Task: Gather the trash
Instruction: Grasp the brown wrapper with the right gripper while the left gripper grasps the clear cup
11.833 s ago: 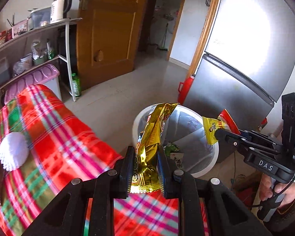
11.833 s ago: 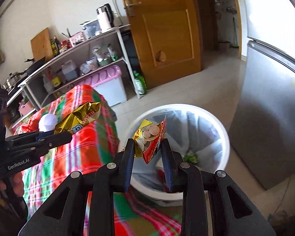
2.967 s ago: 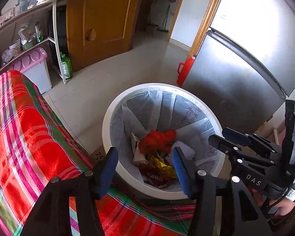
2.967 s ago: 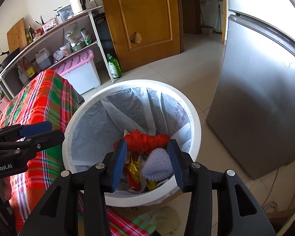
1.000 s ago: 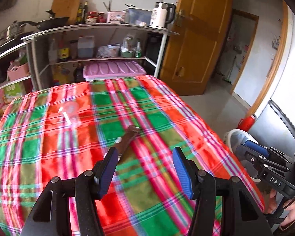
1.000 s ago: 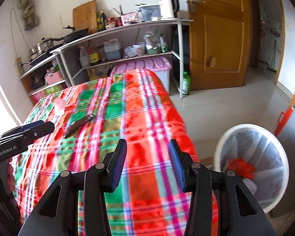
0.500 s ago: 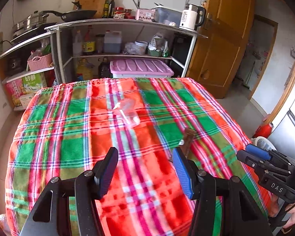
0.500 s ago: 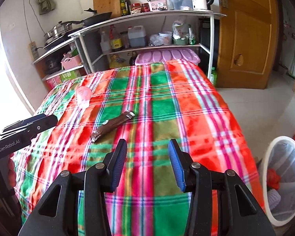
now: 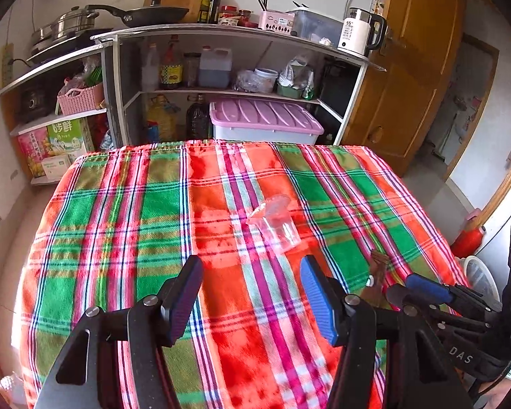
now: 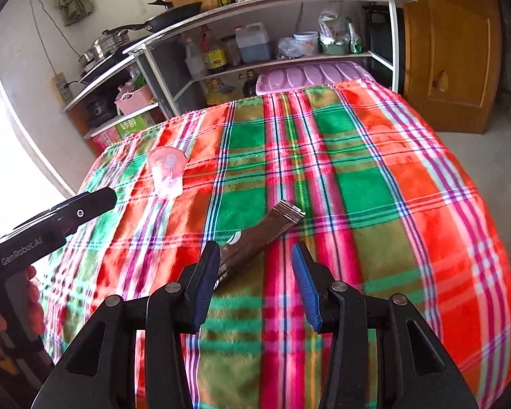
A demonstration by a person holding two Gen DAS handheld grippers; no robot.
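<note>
Two trash items left on plaid red-green tablecloth (image 10: 357,177): clear crumpled plastic cup (image 9: 276,223) at frame centre of left view, long brown foil wrapper (image 10: 255,238) just above right gripper (image 10: 252,283) in right view. Both left gripper (image 9: 252,303) & right one have jaws apart, holding nothing. Cup prob light, thin, crushable; pinch at rim. Wrapper flat, slippery; grab mid-length, edge-on.
</note>
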